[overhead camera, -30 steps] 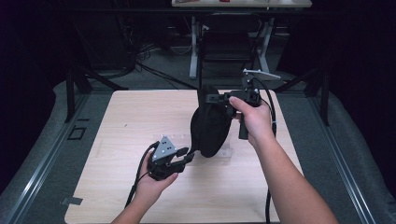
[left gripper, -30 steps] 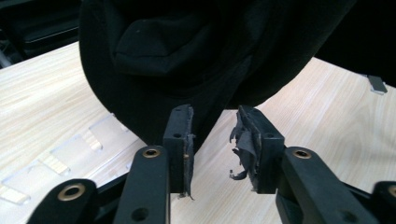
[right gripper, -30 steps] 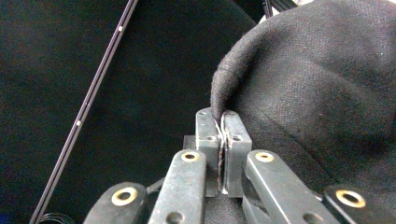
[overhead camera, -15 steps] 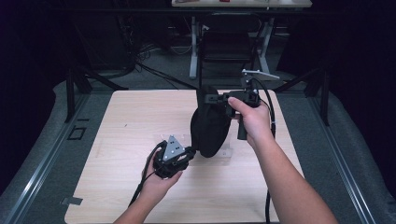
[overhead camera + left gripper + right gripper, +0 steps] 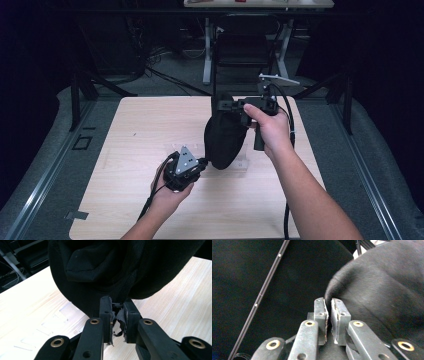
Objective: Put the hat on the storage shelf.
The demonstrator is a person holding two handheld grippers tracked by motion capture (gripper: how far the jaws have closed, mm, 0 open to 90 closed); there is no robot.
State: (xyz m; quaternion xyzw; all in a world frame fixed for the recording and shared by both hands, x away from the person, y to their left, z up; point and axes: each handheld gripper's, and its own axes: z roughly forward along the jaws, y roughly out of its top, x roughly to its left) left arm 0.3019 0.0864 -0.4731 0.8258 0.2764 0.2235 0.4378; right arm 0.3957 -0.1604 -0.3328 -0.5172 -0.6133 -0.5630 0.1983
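Left gripper [image 5: 202,162] low, closing; right gripper [image 5: 227,106] raised, seemingly clamped.

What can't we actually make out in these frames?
- Black cloth item, high view: dark folds hide what kind of garment or bag it is.
- Left hand-held gripper, left gripper view: the cloth edge sits between its pads; how deep, the frayed pad lining hides.
- Right hand-held gripper, right gripper view: its jaws have just been opening; whether they press on the cloth edge is unclear.
- Background, high view: too dark.
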